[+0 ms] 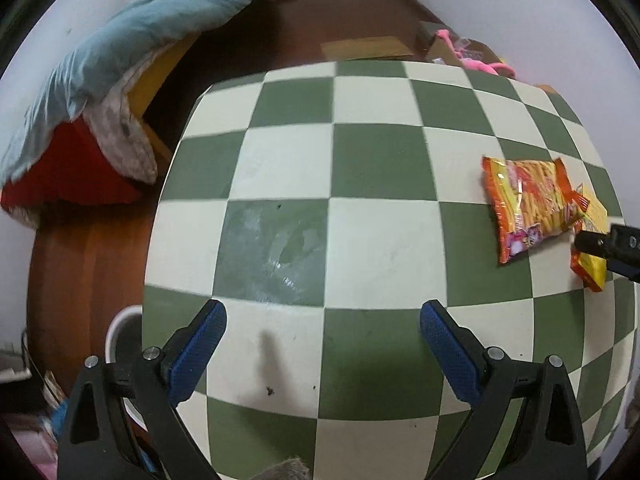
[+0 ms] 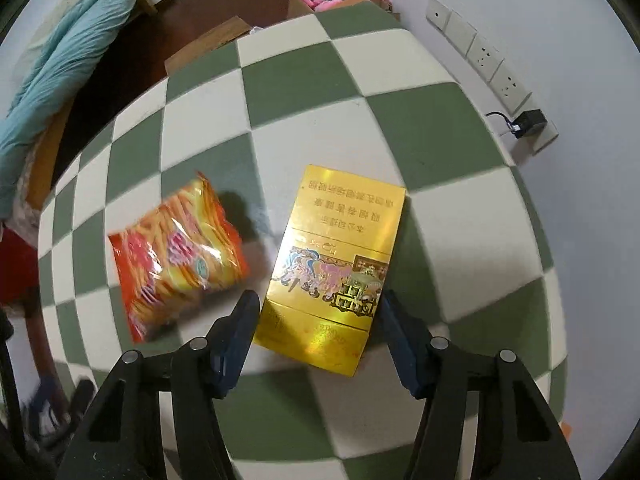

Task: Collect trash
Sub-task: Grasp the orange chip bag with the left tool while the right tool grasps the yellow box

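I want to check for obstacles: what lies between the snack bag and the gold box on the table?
Nothing. In the right wrist view only bare checkered table separates the snack bag from the gold box.

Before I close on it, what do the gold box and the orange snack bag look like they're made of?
Gold box: probably thin card with a glossy metallic gold finish; it has flat faces, sharp corners and bright glare. Orange snack bag: looks like thin, glossy plastic film, crinkled, with highlights and a clear window showing the snack sticks inside.
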### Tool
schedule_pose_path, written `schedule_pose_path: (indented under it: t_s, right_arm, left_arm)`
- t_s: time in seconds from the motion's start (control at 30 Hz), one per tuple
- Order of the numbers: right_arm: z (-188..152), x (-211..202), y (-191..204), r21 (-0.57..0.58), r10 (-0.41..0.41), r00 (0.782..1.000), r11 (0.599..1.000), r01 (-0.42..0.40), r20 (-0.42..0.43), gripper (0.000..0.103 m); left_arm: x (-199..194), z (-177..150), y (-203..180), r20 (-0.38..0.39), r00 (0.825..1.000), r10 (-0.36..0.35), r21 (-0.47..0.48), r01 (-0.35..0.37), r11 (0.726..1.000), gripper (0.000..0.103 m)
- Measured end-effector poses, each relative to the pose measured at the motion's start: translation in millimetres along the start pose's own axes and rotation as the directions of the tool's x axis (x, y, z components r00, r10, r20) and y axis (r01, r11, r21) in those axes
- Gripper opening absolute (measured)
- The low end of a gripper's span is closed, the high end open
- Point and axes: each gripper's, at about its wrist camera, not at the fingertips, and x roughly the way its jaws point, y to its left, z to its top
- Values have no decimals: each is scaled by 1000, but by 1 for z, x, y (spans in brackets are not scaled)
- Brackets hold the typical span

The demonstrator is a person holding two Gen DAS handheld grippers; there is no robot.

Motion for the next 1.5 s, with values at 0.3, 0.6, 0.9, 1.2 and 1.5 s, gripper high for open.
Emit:
schedule_pose_path:
  t_s: [0.3,0.6,0.9,1.2,1.5]
  right_arm:
    - [-15,-7,-77,5,33,993,999,-33,-111,64]
    - [-9,-13,-94,88,63,993,995,-54,-100,72]
    - [-8,-4,-93,124,5,999,992,1,-46,72]
    - [-16,-5,-83,77,-42,999,996,41,16,61]
    - [-34,-27,-73,49,15,999,999,-18,51,61]
  left_arm:
    - [-24,31,-92,102,992,-70,510,8,860,99]
    - [11,50,-171,-8,995,-101,835,62,547,99]
    - [28,76,-179,-165,974,-158,792,226,567,74]
    - [10,67,-170,-146,969,-198,754,239,612,29]
    - [-18,47,-148,-34,982,-186,669,161,725,14]
